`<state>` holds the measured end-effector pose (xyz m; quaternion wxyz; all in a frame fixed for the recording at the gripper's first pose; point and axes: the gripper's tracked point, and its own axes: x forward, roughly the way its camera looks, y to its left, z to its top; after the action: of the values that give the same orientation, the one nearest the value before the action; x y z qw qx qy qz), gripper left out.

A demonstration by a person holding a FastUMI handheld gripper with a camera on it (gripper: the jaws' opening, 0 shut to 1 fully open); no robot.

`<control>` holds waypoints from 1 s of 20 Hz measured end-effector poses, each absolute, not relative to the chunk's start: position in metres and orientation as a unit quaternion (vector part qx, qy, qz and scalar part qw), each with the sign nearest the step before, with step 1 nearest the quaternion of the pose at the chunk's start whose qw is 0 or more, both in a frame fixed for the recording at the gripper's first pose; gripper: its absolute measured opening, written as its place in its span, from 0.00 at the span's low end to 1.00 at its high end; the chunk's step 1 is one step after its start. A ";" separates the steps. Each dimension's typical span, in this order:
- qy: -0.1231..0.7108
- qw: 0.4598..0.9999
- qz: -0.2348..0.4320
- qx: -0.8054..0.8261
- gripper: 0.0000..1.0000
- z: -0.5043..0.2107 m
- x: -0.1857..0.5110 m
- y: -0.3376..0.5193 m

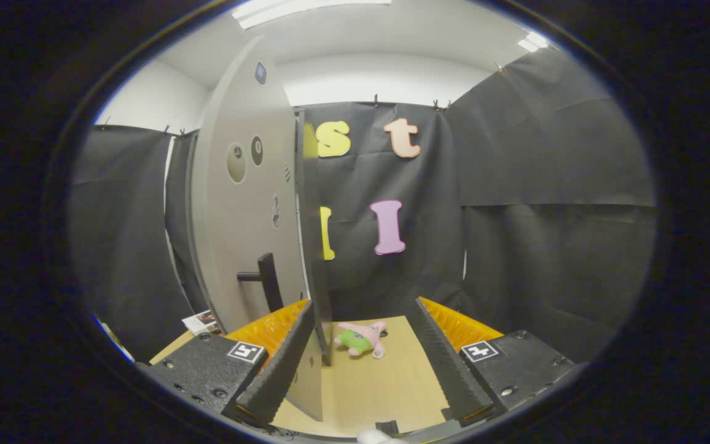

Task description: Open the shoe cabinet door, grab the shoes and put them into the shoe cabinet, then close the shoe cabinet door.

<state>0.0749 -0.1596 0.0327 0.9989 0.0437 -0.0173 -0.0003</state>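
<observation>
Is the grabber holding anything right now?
No, nothing is held. The gripper has its jaws wide open, the cabinet door's edge standing between them, with a pink plush toy lying further ahead on the floor.

Bright ceiling light panels [306, 7] overhead wash the white wall nearly blank, while the black cloth stays dim. The cabinet door [241, 185] bows strongly from fisheye distortion. Focus is fairly sharp mid-view, softening at the rim. The worktop [373, 382] is evenly lit, with only soft shadows.
</observation>
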 end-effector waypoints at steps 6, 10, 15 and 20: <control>0.010 0.994 0.093 0.050 1.00 0.026 0.118 -0.139; 0.017 0.991 0.118 0.067 0.97 0.027 0.118 -0.127; 0.017 0.993 0.116 0.021 0.96 0.030 0.111 -0.093; 0.021 0.992 0.122 0.029 0.96 0.028 0.110 -0.042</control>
<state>0.1096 -0.0424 0.0277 0.9919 0.0290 0.0211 0.1218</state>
